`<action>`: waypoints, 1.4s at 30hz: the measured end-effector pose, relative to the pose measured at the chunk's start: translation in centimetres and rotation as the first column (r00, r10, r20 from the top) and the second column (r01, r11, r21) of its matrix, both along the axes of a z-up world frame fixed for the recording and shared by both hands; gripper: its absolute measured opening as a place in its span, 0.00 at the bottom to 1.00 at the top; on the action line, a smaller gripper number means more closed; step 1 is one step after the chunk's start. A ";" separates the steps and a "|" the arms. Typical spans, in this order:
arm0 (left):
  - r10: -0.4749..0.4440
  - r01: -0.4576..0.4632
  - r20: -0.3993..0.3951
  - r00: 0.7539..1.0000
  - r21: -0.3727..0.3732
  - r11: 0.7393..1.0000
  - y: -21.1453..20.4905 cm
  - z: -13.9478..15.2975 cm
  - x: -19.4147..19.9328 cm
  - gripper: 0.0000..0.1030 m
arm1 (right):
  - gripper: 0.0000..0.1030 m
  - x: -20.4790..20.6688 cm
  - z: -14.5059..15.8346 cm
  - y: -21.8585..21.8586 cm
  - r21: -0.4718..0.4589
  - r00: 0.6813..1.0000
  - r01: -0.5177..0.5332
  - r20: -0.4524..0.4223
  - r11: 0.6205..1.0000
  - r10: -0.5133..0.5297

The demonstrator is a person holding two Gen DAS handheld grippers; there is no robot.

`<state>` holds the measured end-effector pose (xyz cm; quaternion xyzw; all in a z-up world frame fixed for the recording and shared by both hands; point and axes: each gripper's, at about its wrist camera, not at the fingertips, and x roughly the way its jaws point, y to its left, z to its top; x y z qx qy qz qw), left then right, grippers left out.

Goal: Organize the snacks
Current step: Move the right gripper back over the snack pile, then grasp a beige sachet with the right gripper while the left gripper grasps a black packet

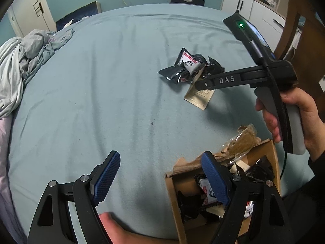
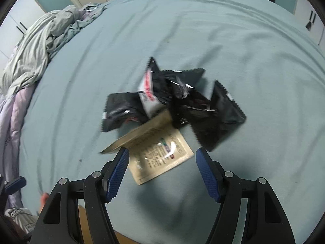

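Several snack packets heaped just beyond open right tool.

On the bed, a heap of snack packets lies toward the right side, well in from the far edge. A flat sachet lies on the near side of the heap, one end tucked under it. A cardboard box stands at the near edge toward the right corner, with packets inside it. Crumpled bedding lies along the left edge. The right gripper hangs over the sachet's near end; the left gripper hangs at the box's left wall.
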<state>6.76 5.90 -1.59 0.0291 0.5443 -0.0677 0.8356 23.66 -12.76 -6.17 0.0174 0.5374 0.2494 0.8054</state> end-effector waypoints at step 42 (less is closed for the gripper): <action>-0.155 0.155 0.002 0.988 0.036 0.987 -4.7 -4.6 12.4 0.81 | 0.02 -17.7 9.3 -14.9 0.369 0.948 0.178 0.182 0.912 -0.259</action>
